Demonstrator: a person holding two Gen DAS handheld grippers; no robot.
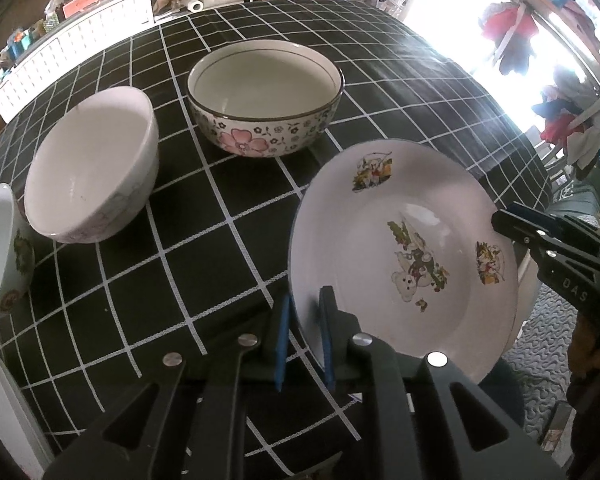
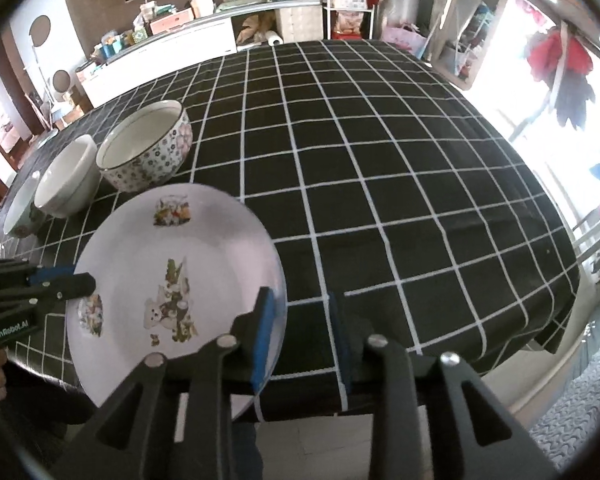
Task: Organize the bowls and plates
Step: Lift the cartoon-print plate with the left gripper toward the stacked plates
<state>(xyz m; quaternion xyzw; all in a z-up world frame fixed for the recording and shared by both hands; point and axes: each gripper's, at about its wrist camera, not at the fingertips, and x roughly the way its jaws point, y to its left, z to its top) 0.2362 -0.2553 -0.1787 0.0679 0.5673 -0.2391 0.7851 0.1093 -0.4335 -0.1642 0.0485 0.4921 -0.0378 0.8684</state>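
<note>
The table (image 2: pixel 380 184), under a black cloth gridded in white, carries a flowered ceramic bowl (image 1: pixel 266 98) and a plain white bowl (image 1: pixel 92 168) toward its far left corner. The white cartoon-printed plate (image 1: pixel 400 252) hangs over the near edge. The left tool (image 1: pixel 305 340) pinches the plate's rim narrowly; the right tool (image 2: pixel 306 340) stands apart, rim between its pads. Best keep the left grip firm and level while the right clears.

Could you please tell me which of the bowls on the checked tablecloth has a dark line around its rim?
The large white ceramic bowl with pink flowers, farthest back; the plain white bowl and the part-visible one have unlined white rims.
</note>
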